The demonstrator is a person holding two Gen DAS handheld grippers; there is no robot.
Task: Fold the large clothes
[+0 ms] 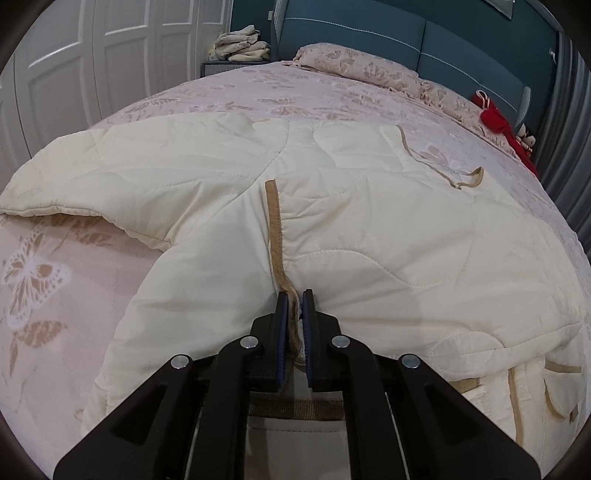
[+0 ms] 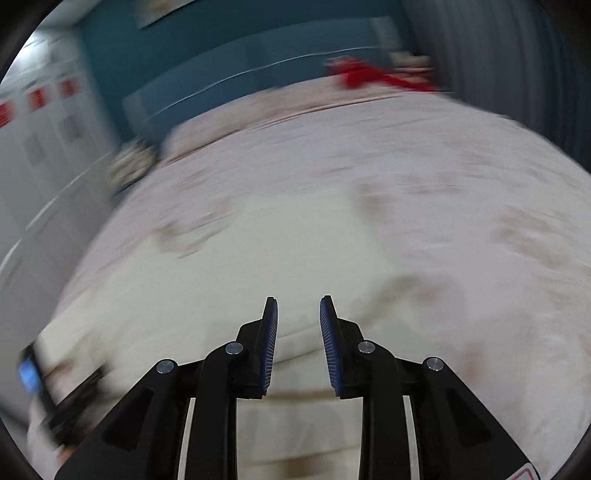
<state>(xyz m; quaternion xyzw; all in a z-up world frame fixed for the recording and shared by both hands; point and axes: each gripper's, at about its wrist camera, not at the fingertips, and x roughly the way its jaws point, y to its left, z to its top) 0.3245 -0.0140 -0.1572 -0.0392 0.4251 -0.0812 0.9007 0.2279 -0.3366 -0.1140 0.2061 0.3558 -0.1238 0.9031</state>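
Left wrist view: left gripper [image 1: 295, 295] has its blue-padded fingers [image 1: 282, 332] drawn nearly together, pinching the tan-trimmed edge of the robe [image 1: 369, 229]. The clamped part is a bunched fold of the tan binding [image 1: 274, 229], which runs from the fingertips straight away up the middle of the garment. The robe spreads outward from the gripper on both sides: one sleeve [image 1: 110, 177] reaches off to the left, the body fills the right, and a tan tie [image 1: 469, 181] lies loose near its far right edge.

Material: cream quilted fabric, padded, with curved stitch lines and a matte finish; the trim is flat woven tape.

It lies on the bed [image 1: 55, 277], whose pink cover carries a tan butterfly and leaf pattern. Beyond it: a matching pillow [image 1: 362, 70] against a teal padded headboard [image 1: 369, 33], a red item [image 1: 498, 118] at the bed's far right corner, a pile of folded cream cloth [image 1: 242, 44] on a nightstand, white panelled doors [image 1: 92, 55] at left.

Right wrist view (heavily motion-blurred): right gripper [image 2: 298, 299] has its fingers parted with a clear gap and nothing between them. It hovers over the near end of the cream robe [image 2: 258, 266], which lies below and ahead of it. Contact with the fabric cannot be judged. A dark blurred shape at lower left looks like the other gripper [image 2: 55, 402].
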